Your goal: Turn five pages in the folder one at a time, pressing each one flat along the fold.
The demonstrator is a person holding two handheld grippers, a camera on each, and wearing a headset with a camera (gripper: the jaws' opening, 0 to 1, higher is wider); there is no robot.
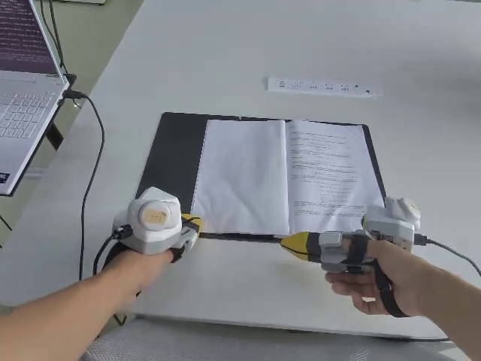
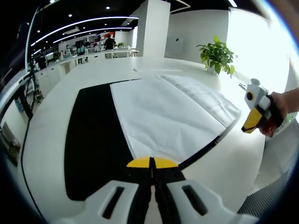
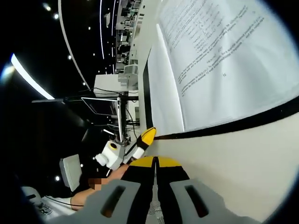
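The black folder point(image 1: 174, 150) lies open on the white table, a blank white page point(image 1: 240, 177) on its left half and a printed page point(image 1: 331, 169) on its right half. My left gripper point(image 1: 192, 224) rests at the folder's near left edge, jaws shut and empty; its own view has the yellow tips point(image 2: 152, 162) at the blank page's point(image 2: 163, 116) near corner. My right gripper point(image 1: 289, 242) lies on its side just in front of the folder's near edge, pointing left, shut with nothing in it. The right gripper view shows its tips point(image 3: 156, 161), the printed page point(image 3: 224, 60) and the left gripper point(image 3: 140, 142).
A white power strip point(image 1: 323, 86) lies beyond the folder. An open laptop point(image 1: 22, 98) with a black cable point(image 1: 94, 165) sits at the far left on a lower stand. Bare table point(image 1: 248, 278) runs along the near edge in front of the folder.
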